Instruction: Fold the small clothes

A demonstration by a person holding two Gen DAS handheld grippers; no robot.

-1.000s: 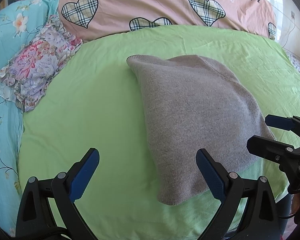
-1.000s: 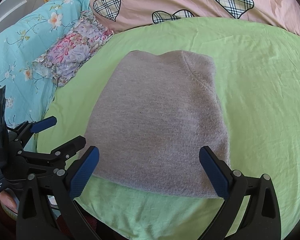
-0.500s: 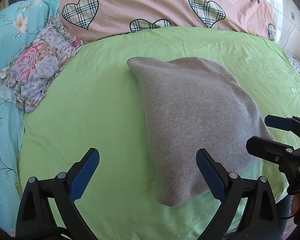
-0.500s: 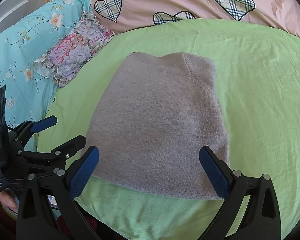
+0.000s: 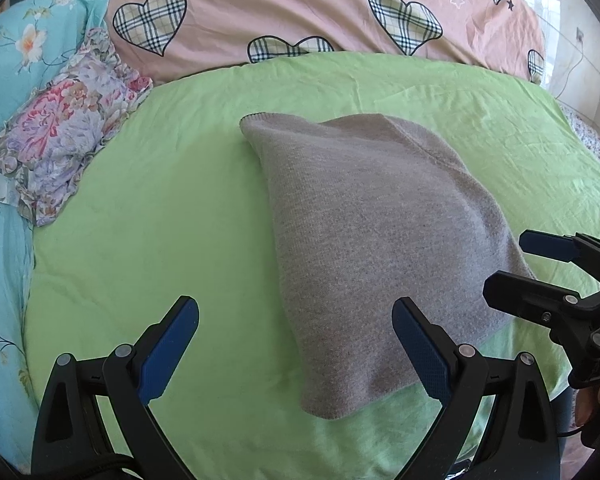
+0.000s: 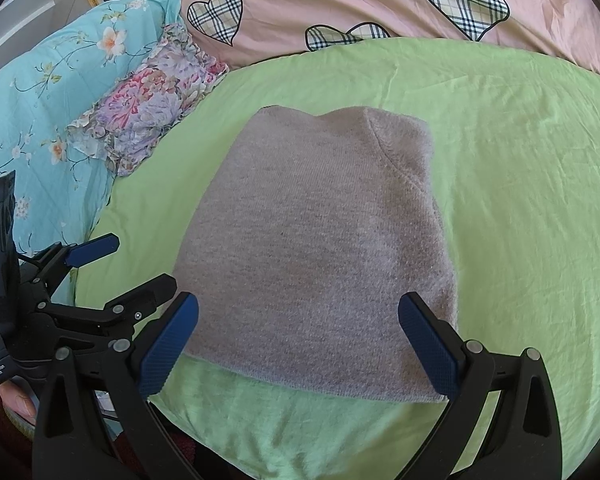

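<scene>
Nothing moved; grey sweater flat btwn open hand-held grippers.

The left claw has its jaws spread wide, the blue-padded fingers reaching toward 12 o'clock with nothing between them. The right claw stands the same way, jaws wide apart and holding nothing, its fingers also aimed at 12 o'clock. The two sit side by side at about the same level: in the left wrist view the right claw enters from 3 o'clock, and in the right wrist view the left claw enters from 9 o'clock. A bit of the person's hand shows behind the right claw.
</scene>
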